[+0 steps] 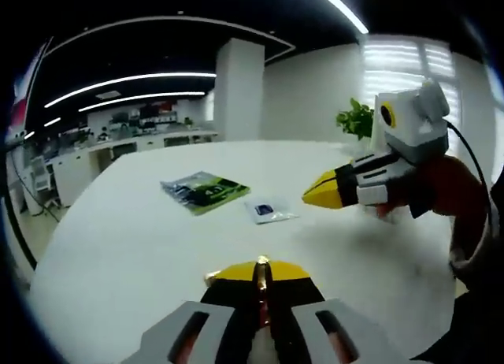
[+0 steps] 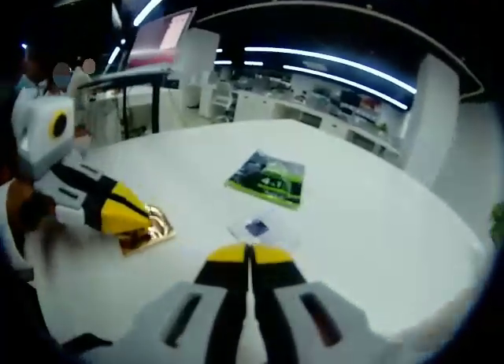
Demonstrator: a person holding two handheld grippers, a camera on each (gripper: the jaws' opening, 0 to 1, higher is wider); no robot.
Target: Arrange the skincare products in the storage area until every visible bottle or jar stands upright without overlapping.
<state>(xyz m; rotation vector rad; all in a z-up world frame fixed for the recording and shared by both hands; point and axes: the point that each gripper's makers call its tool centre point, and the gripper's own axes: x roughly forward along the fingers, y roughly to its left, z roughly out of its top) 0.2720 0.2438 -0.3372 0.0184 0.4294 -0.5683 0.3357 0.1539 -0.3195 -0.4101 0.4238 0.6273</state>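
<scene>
A green and black sachet (image 1: 205, 191) (image 2: 268, 179) lies flat on the white table (image 1: 118, 246). Beside it lies a small clear sachet with a blue label (image 1: 268, 210) (image 2: 256, 226). My left gripper (image 1: 261, 268) (image 2: 142, 214) is shut on a gold foil sachet (image 2: 150, 232), which shows as a thin gold edge (image 1: 262, 273) between its yellow tips. My right gripper (image 2: 250, 252) (image 1: 309, 196) is shut with nothing seen between its jaws; it hovers just short of the small clear sachet.
A potted green plant (image 1: 358, 116) stands at the table's far edge. Desks and office furniture (image 1: 142, 135) lie beyond the table. A person's dark sleeve (image 1: 472, 222) reaches in behind the right gripper.
</scene>
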